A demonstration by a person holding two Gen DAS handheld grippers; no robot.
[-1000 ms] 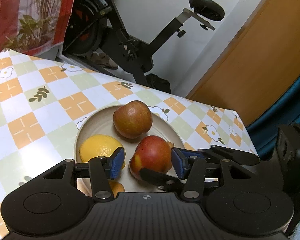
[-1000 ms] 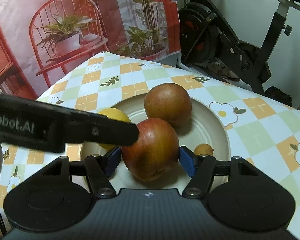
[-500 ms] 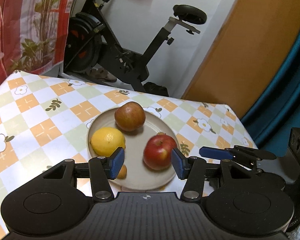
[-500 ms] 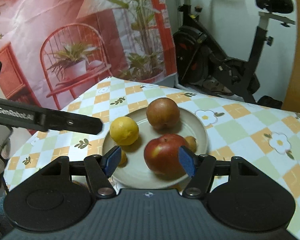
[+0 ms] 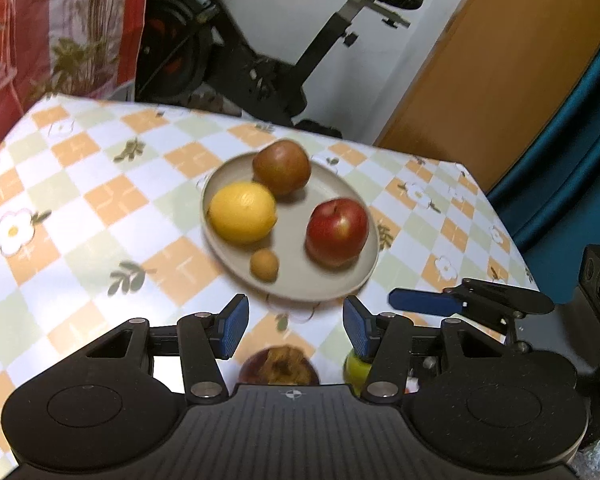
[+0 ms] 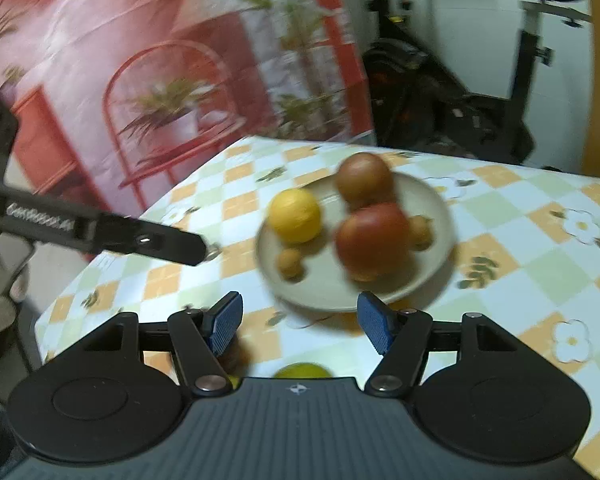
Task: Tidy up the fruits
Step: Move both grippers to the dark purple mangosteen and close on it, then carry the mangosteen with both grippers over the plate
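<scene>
Four larger fruits sit on my round beige plate [image 5: 364, 280]; at least two wait off it.
Red apple [image 5: 337, 232] stem-up, yellow lemon [image 5: 242, 213] long axis across, brownish apple [image 5: 282, 167] behind. Left gripper [image 5: 296, 326] and right gripper [image 6: 300, 322]: jaws spread, empty. Dark fruit [image 5: 278, 366] and green fruit [image 6: 302, 371] lie near me.

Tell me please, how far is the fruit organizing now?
Done: the plate holds a red apple, a brownish apple, a lemon and a small orange fruit; the right wrist view shows a second small one. In hand: nothing; the left gripper and right gripper are both open. Left: a dark fruit and a green fruit lie off the plate.
</scene>
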